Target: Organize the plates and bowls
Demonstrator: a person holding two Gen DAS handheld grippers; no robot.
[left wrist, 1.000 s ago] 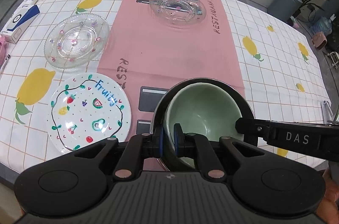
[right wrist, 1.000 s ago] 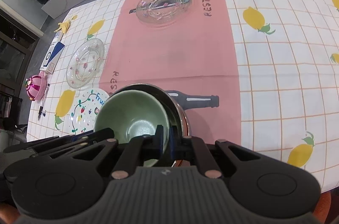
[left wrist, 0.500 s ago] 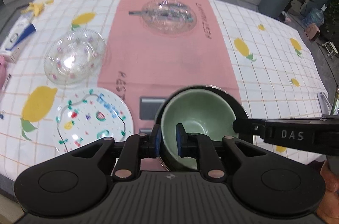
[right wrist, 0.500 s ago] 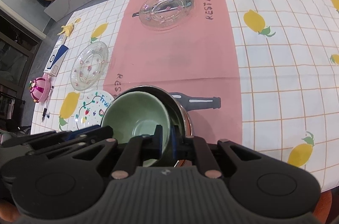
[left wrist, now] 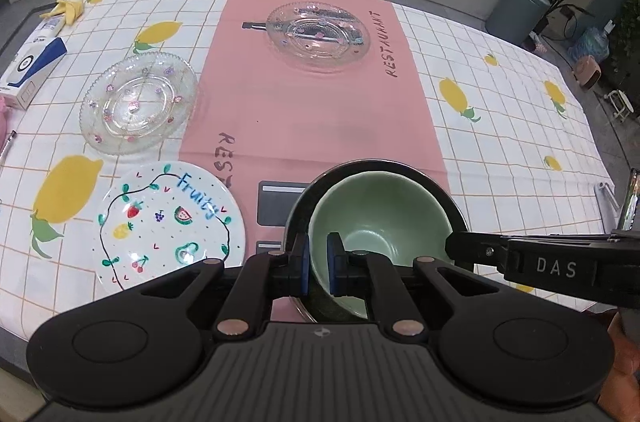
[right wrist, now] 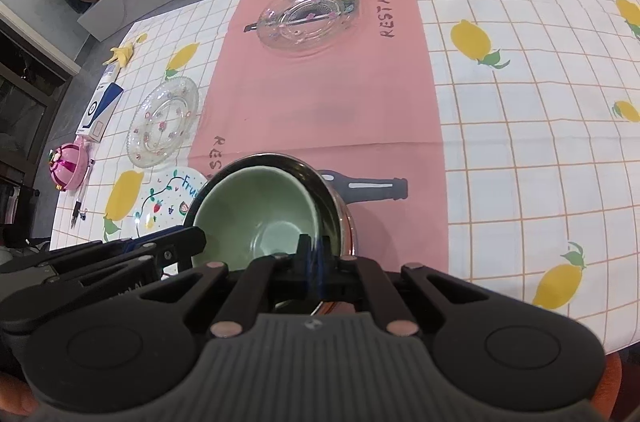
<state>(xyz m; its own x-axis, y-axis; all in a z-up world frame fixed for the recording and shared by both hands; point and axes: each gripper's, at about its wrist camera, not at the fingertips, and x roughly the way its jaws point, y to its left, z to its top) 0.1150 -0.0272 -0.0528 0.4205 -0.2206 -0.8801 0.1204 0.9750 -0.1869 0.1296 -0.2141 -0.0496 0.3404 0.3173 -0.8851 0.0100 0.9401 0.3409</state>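
Both tongs grip rims at bottom centre, left gripper just tightened on the green bowl, right gripper clenched on the steel bowl (green nested inside), so I should lift level, without tilting

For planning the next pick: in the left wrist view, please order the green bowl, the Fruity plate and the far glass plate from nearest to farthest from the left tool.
1. green bowl, at the tool
2. Fruity plate, left
3. far glass plate, far centre
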